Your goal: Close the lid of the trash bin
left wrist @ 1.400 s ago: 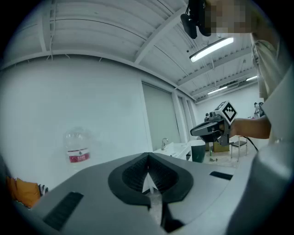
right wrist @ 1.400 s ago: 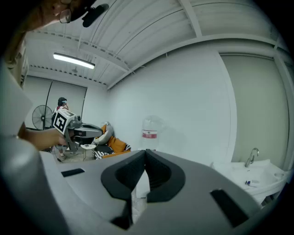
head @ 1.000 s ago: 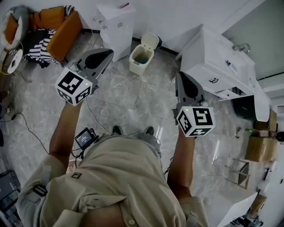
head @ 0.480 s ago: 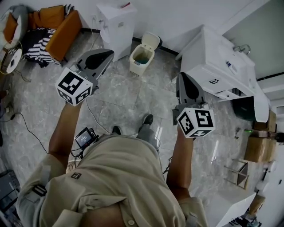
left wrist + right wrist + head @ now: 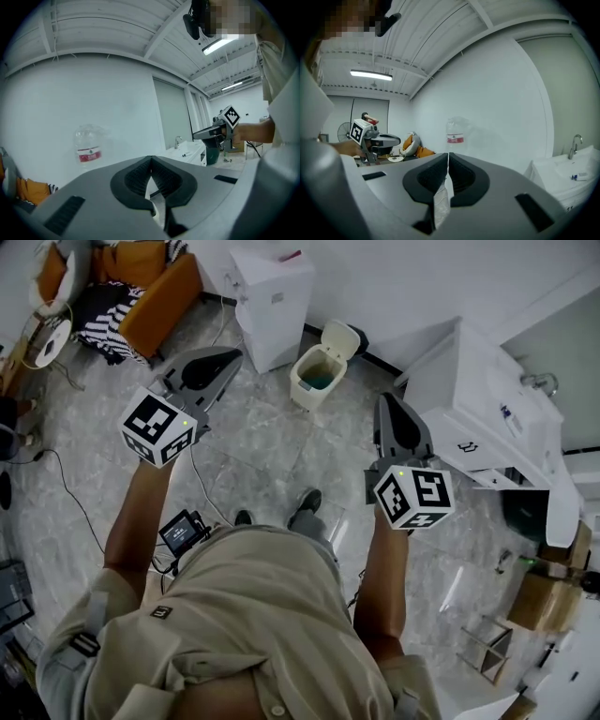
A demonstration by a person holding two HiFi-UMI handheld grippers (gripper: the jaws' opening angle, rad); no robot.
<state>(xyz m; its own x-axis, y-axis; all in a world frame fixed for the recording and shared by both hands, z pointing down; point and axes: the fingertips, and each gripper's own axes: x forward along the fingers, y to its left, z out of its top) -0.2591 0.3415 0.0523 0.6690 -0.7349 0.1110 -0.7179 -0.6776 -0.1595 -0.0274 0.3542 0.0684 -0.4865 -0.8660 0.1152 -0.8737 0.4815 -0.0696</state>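
Only the head view shows the bin [image 5: 317,376]. It stands on the floor by the wall, beside a cabinet [image 5: 272,296], with its lid [image 5: 340,336] up. The left gripper [image 5: 223,358] and right gripper [image 5: 388,401] hang well short of it. Their own views show both jaw pairs pressed together on nothing, with a bottle [image 5: 88,145] beyond.
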